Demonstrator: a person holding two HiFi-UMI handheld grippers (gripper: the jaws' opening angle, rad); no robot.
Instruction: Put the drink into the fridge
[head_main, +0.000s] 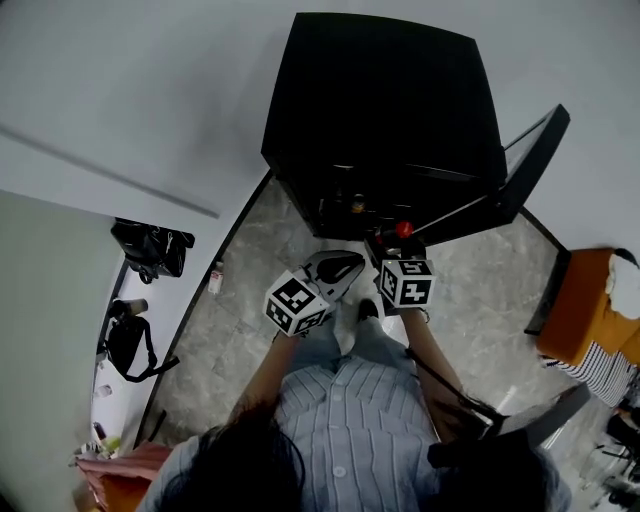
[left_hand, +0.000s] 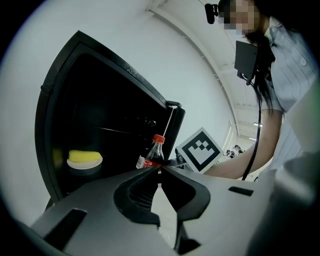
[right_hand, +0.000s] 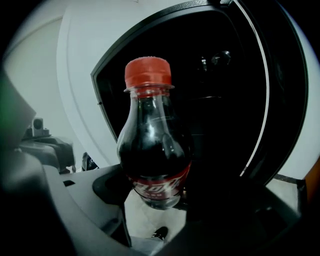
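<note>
The right hand-held gripper (right_hand: 157, 200) is clamping the lower body of a rounded clear-plastic cola bottle (right_hand: 152, 145) with dark liquid, a ribbed red cap and a red label, holding it upright before the open glossy black fridge (head_main: 385, 110). The left hand-held gripper (left_hand: 160, 171) is sitting clenched and empty, its matte grey jaws meeting.

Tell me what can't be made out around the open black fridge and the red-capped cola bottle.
- Head view: inside the black fridge, small items are too dark to identify.
- Head view: the red-capped cola bottle shows only its cap; the right gripper hides the body.
- Left gripper view: the yellow lump on the white dish is too small to name.
</note>
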